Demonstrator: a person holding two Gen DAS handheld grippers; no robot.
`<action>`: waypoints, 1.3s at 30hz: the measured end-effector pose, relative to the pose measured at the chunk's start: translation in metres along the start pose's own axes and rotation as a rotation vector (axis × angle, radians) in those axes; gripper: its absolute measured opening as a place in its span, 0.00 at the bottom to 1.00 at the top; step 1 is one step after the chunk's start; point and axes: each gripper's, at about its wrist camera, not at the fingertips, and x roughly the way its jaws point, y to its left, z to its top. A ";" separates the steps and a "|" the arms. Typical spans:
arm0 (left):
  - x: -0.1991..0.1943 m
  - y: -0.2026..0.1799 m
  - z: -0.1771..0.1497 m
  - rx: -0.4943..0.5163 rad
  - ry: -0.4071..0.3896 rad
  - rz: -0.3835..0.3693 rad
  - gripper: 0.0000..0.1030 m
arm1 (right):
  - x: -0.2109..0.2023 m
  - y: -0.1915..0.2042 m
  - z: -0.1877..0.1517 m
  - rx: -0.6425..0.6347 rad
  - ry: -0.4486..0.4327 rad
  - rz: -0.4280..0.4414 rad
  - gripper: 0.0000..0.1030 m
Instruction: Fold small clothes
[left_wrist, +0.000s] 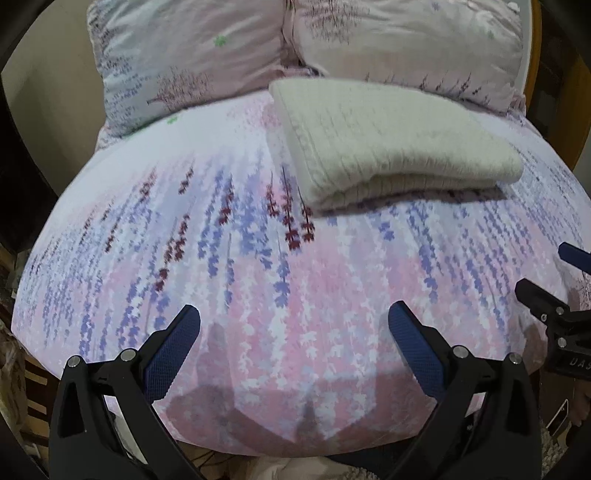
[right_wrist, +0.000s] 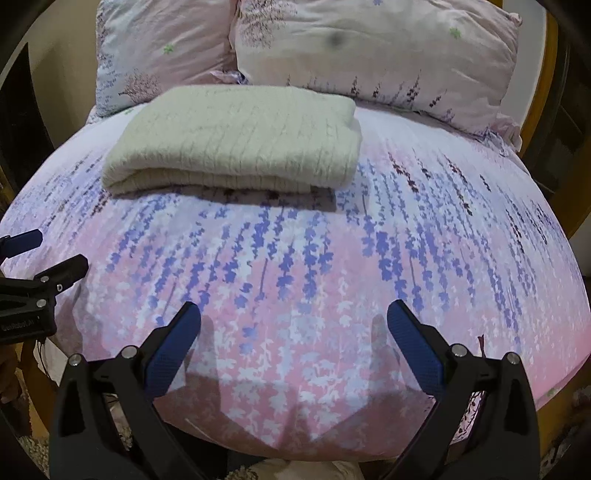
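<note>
Left gripper (left_wrist: 293, 314): two black plastic fingers, angular and ribbed, are faced with blue textured pads (left_wrist: 170, 356); silver round screws (left_wrist: 128, 355) are set at the joints. Right gripper (right_wrist: 293, 314): the same build is seen, black with blue pads (right_wrist: 415, 350) and silver screws (right_wrist: 458, 350). White lettering is printed on each body, too blurred to read.

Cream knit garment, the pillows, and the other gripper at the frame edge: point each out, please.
Cream knit garment (right_wrist: 236, 140): right wrist view, top face of the fold.
Right-hand pillow (right_wrist: 376, 48): right wrist view, middle of its cover.
Right gripper (left_wrist: 550, 295): left wrist view, gap between its parted jaws.
</note>
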 end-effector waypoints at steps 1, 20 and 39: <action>0.001 0.001 0.000 -0.002 0.003 -0.004 0.99 | 0.001 -0.001 0.000 0.000 0.004 -0.002 0.98; 0.006 0.015 -0.002 -0.012 0.040 -0.092 0.99 | 0.007 -0.012 0.000 -0.009 0.049 0.049 0.98; 0.005 0.014 -0.003 -0.013 0.041 -0.093 0.99 | 0.007 -0.012 0.000 -0.009 0.052 0.049 0.98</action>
